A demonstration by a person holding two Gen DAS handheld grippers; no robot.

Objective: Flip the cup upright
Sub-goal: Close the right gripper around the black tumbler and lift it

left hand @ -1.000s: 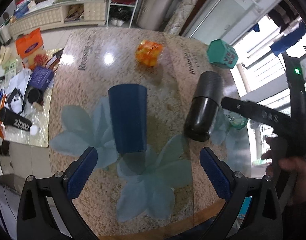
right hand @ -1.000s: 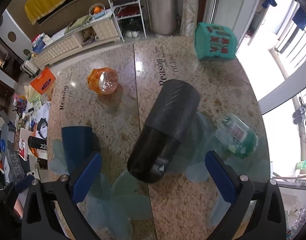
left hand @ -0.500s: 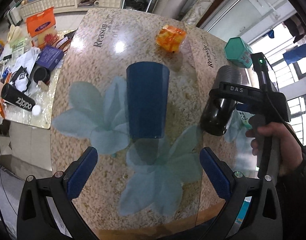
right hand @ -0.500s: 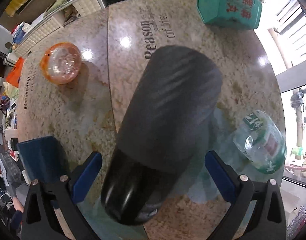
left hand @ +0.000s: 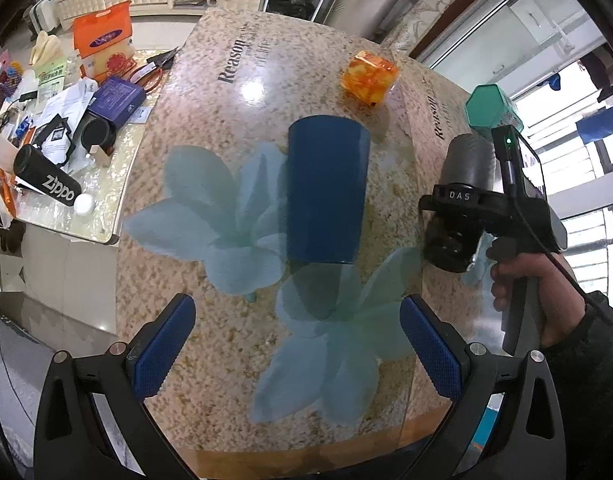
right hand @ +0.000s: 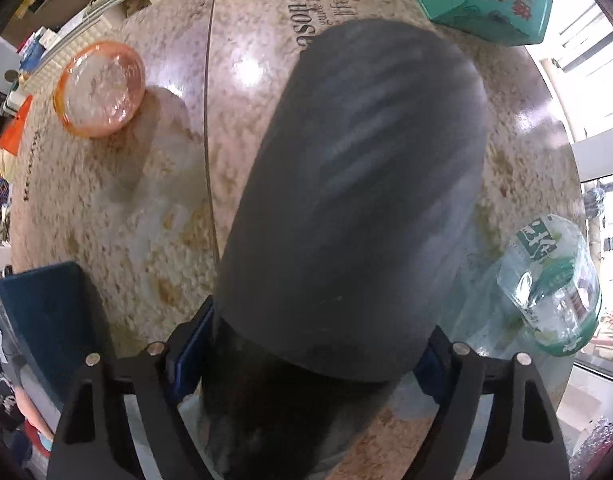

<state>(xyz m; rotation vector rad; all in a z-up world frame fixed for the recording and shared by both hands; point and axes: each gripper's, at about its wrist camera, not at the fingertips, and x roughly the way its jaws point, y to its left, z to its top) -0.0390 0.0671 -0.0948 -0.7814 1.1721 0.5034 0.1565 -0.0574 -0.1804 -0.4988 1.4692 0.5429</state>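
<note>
A dark blue cup (left hand: 326,192) stands upside down on the granite table (left hand: 242,360), wide rim on the surface. My left gripper (left hand: 298,350) is open and empty, short of the cup. A black flask (right hand: 354,208) stands on the table to the cup's right; it also shows in the left wrist view (left hand: 462,200). My right gripper (right hand: 306,354) is shut on the flask's lower glossy part, its blue pads (right hand: 188,350) pressed on both sides. The blue cup sits at the right wrist view's lower left (right hand: 42,304).
An orange clear cup (left hand: 370,78) and a teal hexagonal box (left hand: 488,110) stand at the far side. A clear green-labelled bottle (right hand: 550,284) lies right of the flask. A cluttered low table (left hand: 54,128) is on the left. The table edge (left hand: 306,444) is near me.
My right gripper has moved in over the black flask and shut on its lower part. My left gripper has stayed open and shifted slightly, with the blue cup still ahead.
</note>
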